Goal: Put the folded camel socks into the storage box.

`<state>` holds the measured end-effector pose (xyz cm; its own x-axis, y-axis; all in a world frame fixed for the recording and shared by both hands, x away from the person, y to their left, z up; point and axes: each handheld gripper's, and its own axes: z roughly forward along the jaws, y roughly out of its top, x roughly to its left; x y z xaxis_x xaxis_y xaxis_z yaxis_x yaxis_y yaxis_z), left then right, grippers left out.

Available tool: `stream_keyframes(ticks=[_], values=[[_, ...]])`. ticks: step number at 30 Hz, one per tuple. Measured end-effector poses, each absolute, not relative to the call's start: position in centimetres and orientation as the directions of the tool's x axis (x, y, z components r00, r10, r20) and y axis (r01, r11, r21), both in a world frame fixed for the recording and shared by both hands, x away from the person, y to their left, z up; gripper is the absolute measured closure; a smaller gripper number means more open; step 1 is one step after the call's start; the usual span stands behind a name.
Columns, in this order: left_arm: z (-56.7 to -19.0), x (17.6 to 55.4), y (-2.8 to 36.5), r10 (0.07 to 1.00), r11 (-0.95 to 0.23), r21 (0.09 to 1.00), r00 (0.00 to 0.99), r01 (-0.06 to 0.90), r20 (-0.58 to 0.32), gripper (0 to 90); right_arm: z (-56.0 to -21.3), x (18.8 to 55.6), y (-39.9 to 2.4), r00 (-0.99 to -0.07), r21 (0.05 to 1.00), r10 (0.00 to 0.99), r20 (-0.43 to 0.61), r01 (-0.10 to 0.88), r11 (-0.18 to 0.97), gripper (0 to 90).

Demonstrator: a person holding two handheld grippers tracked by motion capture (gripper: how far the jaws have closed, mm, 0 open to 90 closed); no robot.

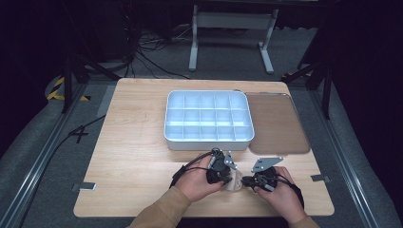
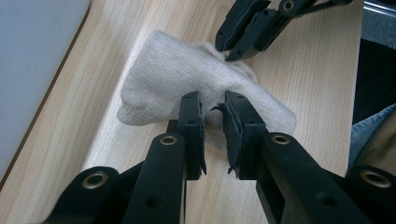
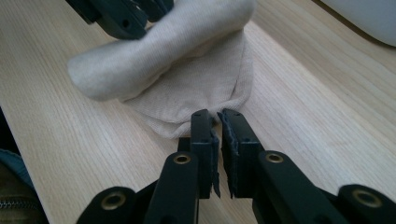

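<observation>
Two grippers meet over a small beige sock [image 1: 234, 183] at the near edge of the table [image 1: 133, 156], and I see it bunched up between them, lying on the wood. My left gripper [image 2: 214, 116] has its jaws a little apart with a fold of the sock between their tips; I cannot tell whether they truly bite it. My right gripper [image 3: 215, 122] has its jaws nearly together, tips at the sock's hem, and again I cannot tell if cloth is caught. In the left gripper view the right gripper comes in from the far side and touches the sock's top. Beyond my hands, just far of the left gripper, stands a white tray [image 1: 208, 142] split into many small compartments. Touching its right side lies a flat brown lid [image 1: 278, 123], reaching to the table's right edge. Nothing lies between the sock and the tray but bare wood. The table is pale wood with small metal brackets at its left and right edges. Around it is grey floor, with cables [image 1: 152, 52] trailing at the far left, a white stand [image 1: 233, 28] far behind, and dark surroundings.
</observation>
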<state>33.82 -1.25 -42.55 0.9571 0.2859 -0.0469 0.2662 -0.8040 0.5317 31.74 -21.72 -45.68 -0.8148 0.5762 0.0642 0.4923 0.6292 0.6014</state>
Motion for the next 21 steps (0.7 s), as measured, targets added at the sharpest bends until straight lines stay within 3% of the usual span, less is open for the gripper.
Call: stream_keyframes(ticks=[12, 21], values=[[-43.8, 34.1, -1.8, 0.251, -0.803, 0.549, 0.967, 0.234, -0.044, 76.2, -46.0, 31.8, -21.4, -0.821, 0.610, 0.567, 0.073, 0.486, 0.626, 83.2], [-44.4, 34.2, -1.6, 0.223, -0.794, 0.570, 0.974, 0.209, -0.046, 66.5, -46.0, 31.8, -21.6, -0.818, 0.609, 0.570, 0.078, 0.492, 0.622, 81.8]])
